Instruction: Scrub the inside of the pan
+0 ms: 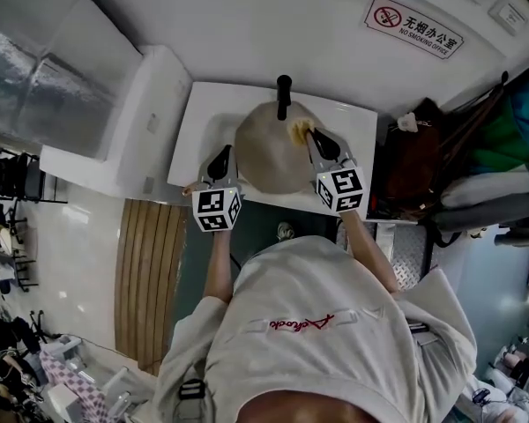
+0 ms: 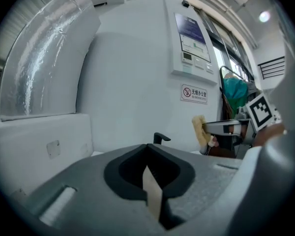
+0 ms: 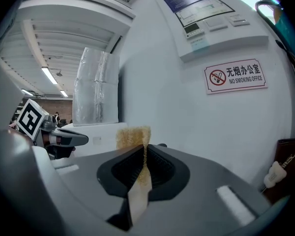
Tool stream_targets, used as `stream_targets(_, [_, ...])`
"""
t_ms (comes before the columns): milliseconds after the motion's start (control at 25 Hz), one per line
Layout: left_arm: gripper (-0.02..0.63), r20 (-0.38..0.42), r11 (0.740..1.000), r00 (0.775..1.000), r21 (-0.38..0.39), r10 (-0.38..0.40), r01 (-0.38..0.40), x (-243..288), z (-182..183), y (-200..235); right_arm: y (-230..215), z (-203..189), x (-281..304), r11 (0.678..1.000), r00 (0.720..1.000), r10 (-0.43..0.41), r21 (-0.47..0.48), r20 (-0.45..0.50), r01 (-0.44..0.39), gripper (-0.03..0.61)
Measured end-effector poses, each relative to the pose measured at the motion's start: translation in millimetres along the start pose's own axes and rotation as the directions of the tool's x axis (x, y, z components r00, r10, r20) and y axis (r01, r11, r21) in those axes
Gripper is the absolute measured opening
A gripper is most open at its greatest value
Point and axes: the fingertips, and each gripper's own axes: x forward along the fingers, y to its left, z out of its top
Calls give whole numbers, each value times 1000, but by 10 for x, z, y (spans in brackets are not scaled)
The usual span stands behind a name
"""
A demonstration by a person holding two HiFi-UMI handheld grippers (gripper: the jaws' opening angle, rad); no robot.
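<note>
Both arms are stretched toward the pan (image 1: 266, 161): the left gripper (image 1: 219, 159) is held shut, empty, by its left edge, the right gripper (image 1: 318, 141) clamped on a sponge (image 1: 297, 130).

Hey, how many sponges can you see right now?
1: a yellow scrub sponge, clamped in the right gripper at the far edge of the round greyish pan. Others may be hidden.

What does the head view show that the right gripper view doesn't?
Only the head view: the pan's round body on the white table, the person's white shirt. Only the right gripper view: the wall control panel, ceiling lights. Both: the no-smoking sign, and the yellow sponge clamped in the right gripper.
</note>
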Motion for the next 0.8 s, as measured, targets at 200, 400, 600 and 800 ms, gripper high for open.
stream_targets(200, [0, 2, 1000, 1000, 10, -27, 27, 87, 36, -21, -78, -40, -26, 999, 999, -33, 10, -7, 33, 25])
stream_targets(400, [0, -9, 998, 998, 6, -62, 62, 109, -22, 20, -73, -78, -41, 997, 997, -77, 10, -18, 77, 25])
stream_targets(600, [0, -15, 993, 993, 4, -119, 119, 200, -9, 162, -8, -44, 36, 991, 991, -134, 10, -24, 134, 25])
stream_targets(800, [0, -13, 980, 980, 14, -197, 197, 340, 89, 265, 55, 23, 79, 978, 978, -206, 13, -24, 207, 25])
